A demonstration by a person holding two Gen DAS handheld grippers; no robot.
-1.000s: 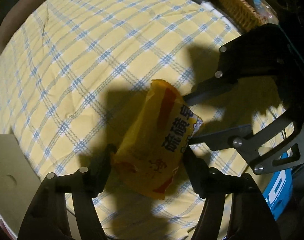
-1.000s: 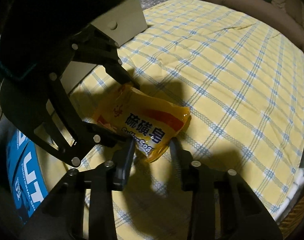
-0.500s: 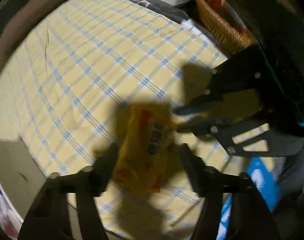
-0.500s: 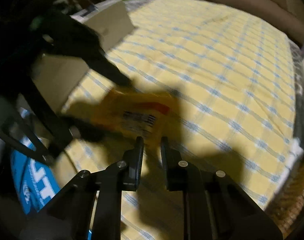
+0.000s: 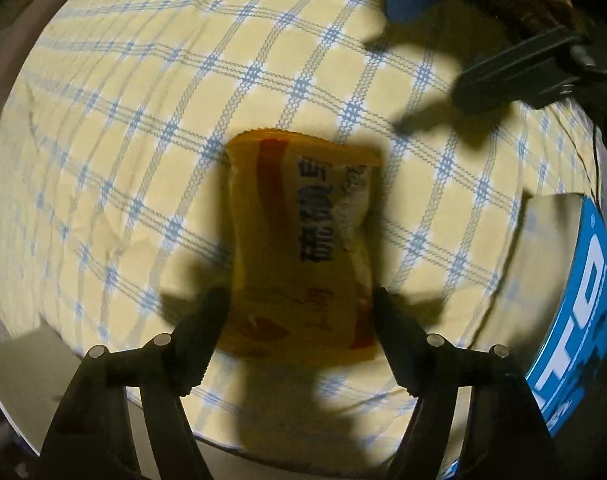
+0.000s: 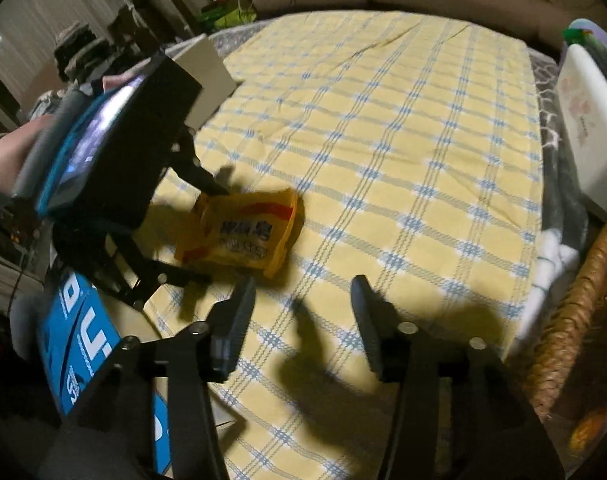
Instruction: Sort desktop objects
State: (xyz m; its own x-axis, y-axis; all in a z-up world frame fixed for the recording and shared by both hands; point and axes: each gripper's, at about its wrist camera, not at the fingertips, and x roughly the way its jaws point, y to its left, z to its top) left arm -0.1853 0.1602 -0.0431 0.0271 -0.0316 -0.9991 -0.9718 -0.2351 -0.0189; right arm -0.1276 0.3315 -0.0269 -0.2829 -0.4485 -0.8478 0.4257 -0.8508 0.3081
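Note:
A yellow soap packet (image 5: 299,248) with dark lettering lies on the yellow checked tablecloth (image 5: 143,128). My left gripper (image 5: 299,304) points straight down over it. Its jaws are closing, with the packet's near end between them and both fingers against the packet's sides. In the right wrist view the left gripper (image 6: 215,234) straddles the packet (image 6: 243,232), whose left edge looks bent up. My right gripper (image 6: 303,300) hangs above the cloth on the near side of the packet. Its jaws are opening and hold nothing. One right finger (image 5: 503,76) shows at the upper right in the left wrist view.
A blue printed box (image 6: 79,340) stands at the table's near left edge, also seen as the blue box (image 5: 579,300). A grey carton (image 6: 207,76) sits behind the left gripper. A wicker basket (image 6: 575,312) and a white pack (image 6: 587,128) line the right side.
My right gripper let go of the packet's corner, drew back from it and opened. My left gripper rolled and now straddles the packet across its width; the packet has turned with it.

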